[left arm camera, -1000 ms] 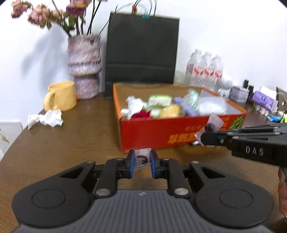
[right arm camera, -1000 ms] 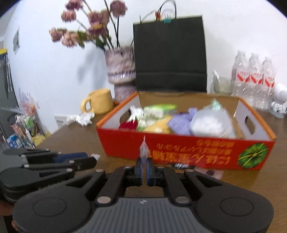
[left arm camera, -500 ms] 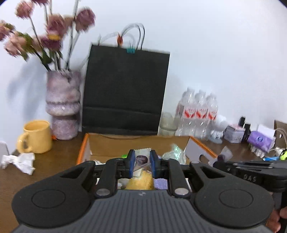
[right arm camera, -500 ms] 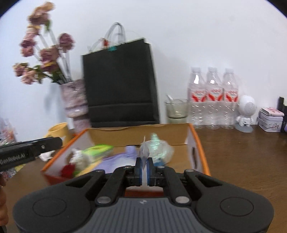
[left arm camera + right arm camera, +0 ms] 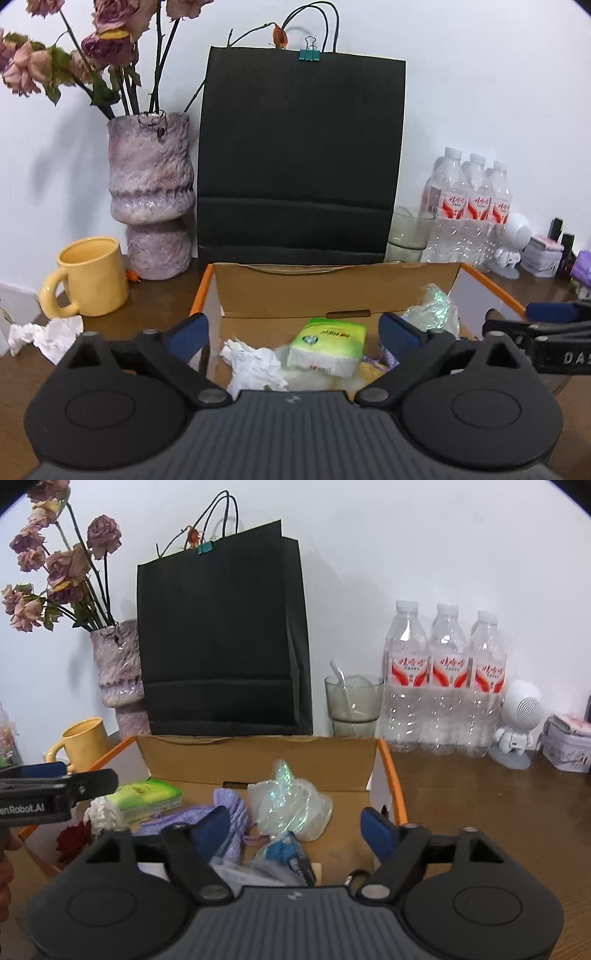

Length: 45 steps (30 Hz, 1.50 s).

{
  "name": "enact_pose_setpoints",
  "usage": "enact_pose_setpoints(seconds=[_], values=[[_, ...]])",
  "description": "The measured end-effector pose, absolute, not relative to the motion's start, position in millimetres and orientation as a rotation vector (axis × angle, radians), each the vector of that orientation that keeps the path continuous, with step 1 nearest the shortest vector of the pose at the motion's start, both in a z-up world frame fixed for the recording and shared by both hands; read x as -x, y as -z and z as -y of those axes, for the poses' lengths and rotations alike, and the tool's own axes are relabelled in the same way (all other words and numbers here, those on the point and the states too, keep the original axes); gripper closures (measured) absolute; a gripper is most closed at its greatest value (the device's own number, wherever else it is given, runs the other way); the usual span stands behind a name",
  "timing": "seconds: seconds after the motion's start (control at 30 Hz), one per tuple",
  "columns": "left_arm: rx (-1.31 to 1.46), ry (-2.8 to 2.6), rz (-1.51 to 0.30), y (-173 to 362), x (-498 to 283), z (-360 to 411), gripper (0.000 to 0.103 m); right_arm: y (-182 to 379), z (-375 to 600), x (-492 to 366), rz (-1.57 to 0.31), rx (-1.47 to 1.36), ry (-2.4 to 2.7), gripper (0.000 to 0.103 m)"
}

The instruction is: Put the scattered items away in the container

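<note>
Both tongs [image 5: 291, 334] [image 5: 295, 825] opening over box [image 5: 332, 291] — nothing between

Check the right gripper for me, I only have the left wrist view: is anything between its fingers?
Observer: No. The right gripper is over the box with its fingers opening, and nothing is between them.
Operator: What lies below it in the box?
Observer: A blue packet on the box floor, just in front of the clear plastic bag.
Operator: Anything red in there? I see none.
Observer: Yes, a red flower lies near the box's left front corner.
</note>
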<state>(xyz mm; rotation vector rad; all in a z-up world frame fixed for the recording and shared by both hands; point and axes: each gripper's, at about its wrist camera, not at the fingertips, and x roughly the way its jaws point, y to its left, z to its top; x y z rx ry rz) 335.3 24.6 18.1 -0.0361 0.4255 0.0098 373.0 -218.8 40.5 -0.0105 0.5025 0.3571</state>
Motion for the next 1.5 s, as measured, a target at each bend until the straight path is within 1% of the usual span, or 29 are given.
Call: enact_pose_setpoints(seconds=[0.3,0.4,0.57,0.73,1.0,1.1,1.17,1.2,1.23,1.27,1.3,1.37,1.43,1.5], values=[[-0.001,-0.010,-0.422,-20.9,-328.8,-18.8,0.000,-46.6,221.5,-365.9,-0.493,-0.008,-0.357,0.019],[0.014,-0.013,-0.401,-27.5,-313.2,-17.5,0.000,-53.3,229.1,-354.9,-0.478,-0.049,-0.348,0.018],[0.012,0.013,-0.382,-31.2,-272.8,-10.7,0.000,-56.4,238.6,-320.8,-0.467,-0.066,-0.342,0.014],[-0.011,0.035,-0.427,-18.2,-239.2,-3.5,0.000,-43.3,239.3,-287.9,-0.526,-0.044,-0.353,0.009],[-0.007,0.006,-0.549,15.6,-223.2,-3.9,0.000,-6.1,211.9,-269.3,-0.644,0.036,-0.361,0.008],[0.011,0.005,-0.576,22.7,-226.8,-8.2,0.000,5.7,196.5,-274.6,-0.674,0.082,-0.346,0.011],[0.038,0.011,-0.592,25.1,-231.3,-13.2,0.000,9.4,191.1,-279.0,-0.687,0.074,-0.348,0.021],[0.046,0.015,-0.596,25.5,-233.5,-14.6,0.000,10.6,189.3,-280.6,-0.689,0.068,-0.350,0.024],[0.049,0.019,-0.598,25.6,-235.9,-15.4,0.003,11.1,187.6,-282.8,-0.689,0.063,-0.353,0.029],[0.052,0.028,-0.599,25.4,-239.1,-15.7,0.012,11.1,186.3,-285.1,-0.688,0.059,-0.357,0.034],[0.055,0.040,-0.602,25.5,-242.6,-15.1,0.017,11.7,184.7,-287.8,-0.690,0.057,-0.361,0.035],[0.066,0.080,-0.619,26.6,-251.6,-13.6,0.034,13.3,181.4,-292.5,-0.697,0.061,-0.370,0.040],[0.070,0.118,-0.629,28.5,-259.2,-9.8,0.045,14.0,178.5,-295.4,-0.692,0.078,-0.376,0.043],[0.062,0.130,-0.626,29.8,-264.3,-4.8,0.046,14.0,177.8,-295.8,-0.689,0.088,-0.392,0.048]])
